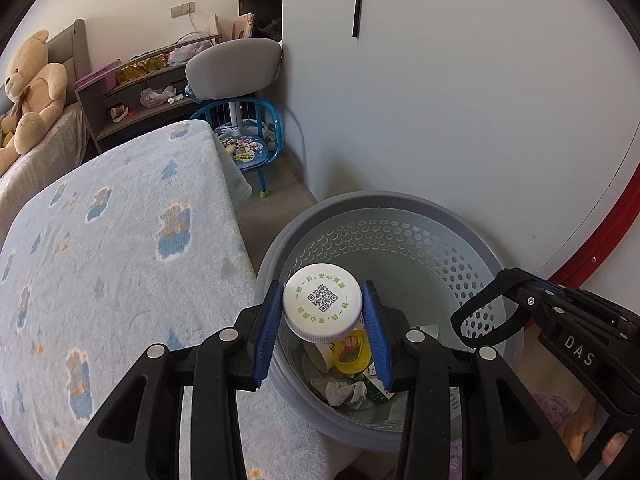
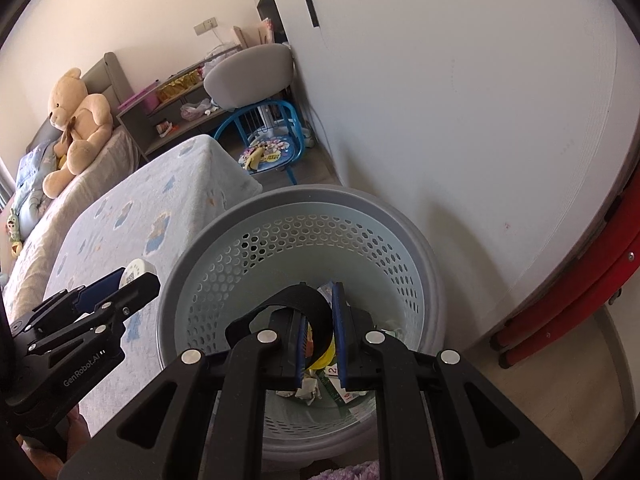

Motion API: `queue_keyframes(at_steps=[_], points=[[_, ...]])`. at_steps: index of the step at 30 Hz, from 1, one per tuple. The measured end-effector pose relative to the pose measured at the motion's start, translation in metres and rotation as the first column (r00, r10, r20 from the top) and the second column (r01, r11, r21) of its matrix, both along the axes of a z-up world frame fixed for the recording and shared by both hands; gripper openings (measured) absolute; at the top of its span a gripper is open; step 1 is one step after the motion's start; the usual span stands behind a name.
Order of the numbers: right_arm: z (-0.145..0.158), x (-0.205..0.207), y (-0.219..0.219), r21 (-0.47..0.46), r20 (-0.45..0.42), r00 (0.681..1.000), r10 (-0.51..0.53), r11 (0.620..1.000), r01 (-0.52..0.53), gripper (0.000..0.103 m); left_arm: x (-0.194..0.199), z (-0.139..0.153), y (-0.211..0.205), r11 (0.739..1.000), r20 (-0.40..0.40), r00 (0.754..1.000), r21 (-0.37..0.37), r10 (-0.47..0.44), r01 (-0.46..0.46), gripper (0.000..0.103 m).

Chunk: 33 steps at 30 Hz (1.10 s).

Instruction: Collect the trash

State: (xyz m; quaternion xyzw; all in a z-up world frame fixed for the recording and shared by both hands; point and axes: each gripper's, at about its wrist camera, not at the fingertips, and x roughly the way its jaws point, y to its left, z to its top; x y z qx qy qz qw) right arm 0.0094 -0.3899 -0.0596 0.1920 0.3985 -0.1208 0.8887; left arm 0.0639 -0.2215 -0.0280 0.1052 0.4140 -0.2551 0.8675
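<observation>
left tool pinches qr-coded white cap — right tool, "das", grips black band.

White cap has a green ring of text and a black QR code. Basket is grey outside, pale blue inside with honeycomb holes. Both tools have blue pads on black frames. Bed blanket is light blue with bear prints.
</observation>
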Motion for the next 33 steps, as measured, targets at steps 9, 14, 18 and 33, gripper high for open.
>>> queue_keyframes(at_steps=[9,14,18,33], points=[[-0.013,0.008,-0.001,0.021,-0.026,1.0,0.01,1.0,-0.009,0.015,0.008,-0.014,-0.012,1.0,-0.032,0.999,0.025,0.009,-0.008,0.039],[-0.019,0.01,-0.002,0.016,-0.049,0.999,0.008,1.0,-0.007,0.015,0.01,-0.02,-0.017,0.999,-0.046,0.999,0.034,0.003,-0.002,0.039],[-0.023,0.012,-0.007,0.04,-0.06,0.998,0.003,0.999,-0.001,0.015,0.013,-0.026,-0.018,0.999,-0.062,0.998,0.042,0.006,-0.004,0.039],[-0.021,0.016,-0.009,0.014,-0.05,0.999,-0.003,1.0,0.004,0.051,0.011,-0.022,-0.012,0.997,-0.036,0.998,0.049,0.056,-0.054,0.069]])
